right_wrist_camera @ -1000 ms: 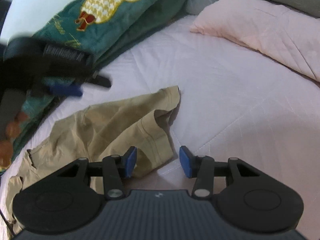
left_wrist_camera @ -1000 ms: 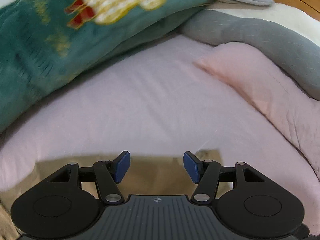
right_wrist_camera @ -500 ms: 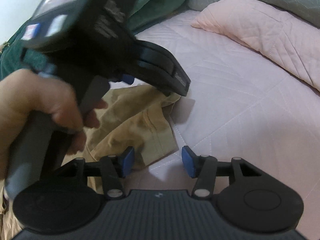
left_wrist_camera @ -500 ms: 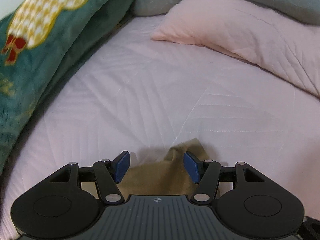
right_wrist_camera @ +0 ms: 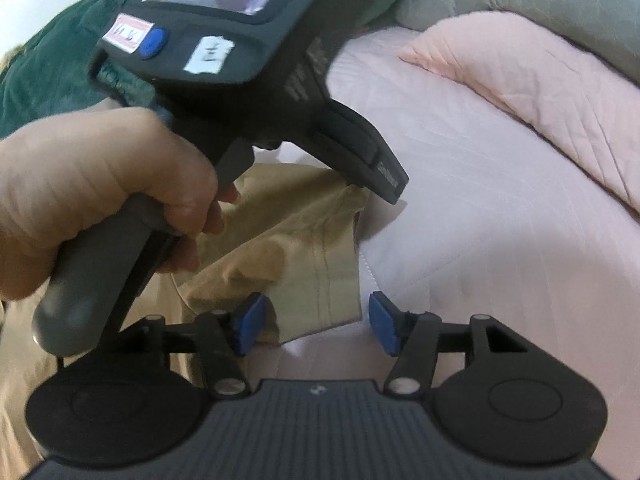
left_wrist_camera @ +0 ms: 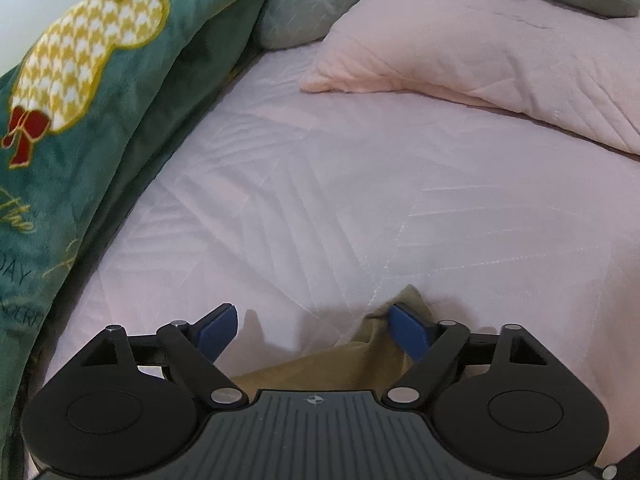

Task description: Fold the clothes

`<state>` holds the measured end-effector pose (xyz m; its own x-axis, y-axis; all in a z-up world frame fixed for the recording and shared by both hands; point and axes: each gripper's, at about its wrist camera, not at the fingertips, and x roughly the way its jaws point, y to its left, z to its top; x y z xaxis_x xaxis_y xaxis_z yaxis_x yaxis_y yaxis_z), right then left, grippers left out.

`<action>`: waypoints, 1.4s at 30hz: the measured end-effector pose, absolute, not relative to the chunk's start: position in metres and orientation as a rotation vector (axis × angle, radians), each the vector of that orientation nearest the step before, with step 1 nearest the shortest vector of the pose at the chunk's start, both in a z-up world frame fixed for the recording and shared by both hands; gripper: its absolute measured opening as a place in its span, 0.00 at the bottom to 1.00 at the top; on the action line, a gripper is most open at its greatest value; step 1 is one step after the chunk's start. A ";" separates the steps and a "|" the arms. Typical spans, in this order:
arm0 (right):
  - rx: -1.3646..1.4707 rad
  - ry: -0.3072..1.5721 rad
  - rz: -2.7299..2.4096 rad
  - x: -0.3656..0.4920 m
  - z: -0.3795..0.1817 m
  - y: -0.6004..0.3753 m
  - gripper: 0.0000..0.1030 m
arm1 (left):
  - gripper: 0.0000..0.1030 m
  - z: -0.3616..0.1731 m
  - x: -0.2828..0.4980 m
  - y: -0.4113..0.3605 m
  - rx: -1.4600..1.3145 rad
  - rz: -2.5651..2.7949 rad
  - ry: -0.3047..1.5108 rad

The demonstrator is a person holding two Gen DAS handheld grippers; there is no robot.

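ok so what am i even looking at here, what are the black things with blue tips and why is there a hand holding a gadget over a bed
There is no robot. A person holds a hand tool in each hand, each ending in a two-finger gripper with blue pads and a camera looking along the fingers.

One picture looks out from the left gripper, the other from the right gripper. The right view also shows the person's hand holding the left tool.

Below lies a pale pink bed cover with a tan garment on it, a pink pillow and a green blanket.

Both grippers are opening over edges of the garment. Neither pinches it.
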<state>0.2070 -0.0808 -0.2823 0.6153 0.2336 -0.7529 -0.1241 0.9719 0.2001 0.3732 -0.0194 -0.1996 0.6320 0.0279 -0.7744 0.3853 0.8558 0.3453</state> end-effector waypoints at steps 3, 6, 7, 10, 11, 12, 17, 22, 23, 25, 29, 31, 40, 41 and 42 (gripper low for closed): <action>0.130 0.887 0.211 0.208 -0.281 -0.082 0.57 | 0.52 -0.188 0.371 -0.010 0.392 -0.312 0.869; 0.144 0.889 0.222 0.209 -0.280 -0.085 0.58 | 0.63 -0.173 0.362 -0.010 0.334 -0.404 0.826; 0.146 0.889 0.224 0.210 -0.280 -0.085 0.58 | 0.67 -0.173 0.362 -0.014 0.353 -0.405 0.835; 0.146 0.888 0.223 0.210 -0.279 -0.084 0.62 | 0.84 -0.187 0.366 -0.025 0.456 -0.367 0.894; 0.145 0.888 0.223 0.210 -0.278 -0.083 0.64 | 0.85 -0.194 0.369 -0.027 0.481 -0.362 0.927; 0.141 0.888 0.224 0.210 -0.278 -0.082 0.65 | 0.90 -0.198 0.369 -0.026 0.484 -0.358 0.931; 0.129 0.868 0.226 0.206 -0.277 -0.083 0.61 | 0.84 -0.197 0.375 -0.014 0.388 -0.367 0.934; 0.184 0.856 0.215 0.204 -0.272 -0.097 0.23 | 0.20 -0.192 0.371 -0.012 0.291 -0.434 0.955; 0.192 0.856 0.219 0.204 -0.271 -0.099 0.20 | 0.18 -0.191 0.371 -0.010 0.274 -0.436 0.960; 0.182 0.850 0.235 0.203 -0.269 -0.098 0.18 | 0.13 -0.190 0.372 -0.001 0.209 -0.424 0.966; 0.170 0.825 0.271 0.200 -0.257 -0.091 0.13 | 0.10 -0.181 0.365 0.024 0.124 -0.387 0.933; 0.163 0.805 0.285 0.199 -0.249 -0.087 0.13 | 0.10 -0.172 0.359 0.042 0.070 -0.374 0.900; -0.007 0.696 0.465 0.160 -0.184 -0.012 0.13 | 0.10 -0.138 0.282 0.172 -0.183 -0.222 0.751; -0.033 0.703 0.494 0.155 -0.181 -0.001 0.13 | 0.10 -0.144 0.269 0.189 -0.196 -0.179 0.766; -0.063 0.716 0.523 0.147 -0.182 0.012 0.13 | 0.13 -0.151 0.258 0.206 -0.208 -0.136 0.794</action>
<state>0.1472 0.0124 -0.1817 0.6320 0.4354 -0.6411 -0.4776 0.8703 0.1203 0.2584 0.2059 -0.1510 0.6938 -0.1984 -0.6923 0.0426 0.9709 -0.2356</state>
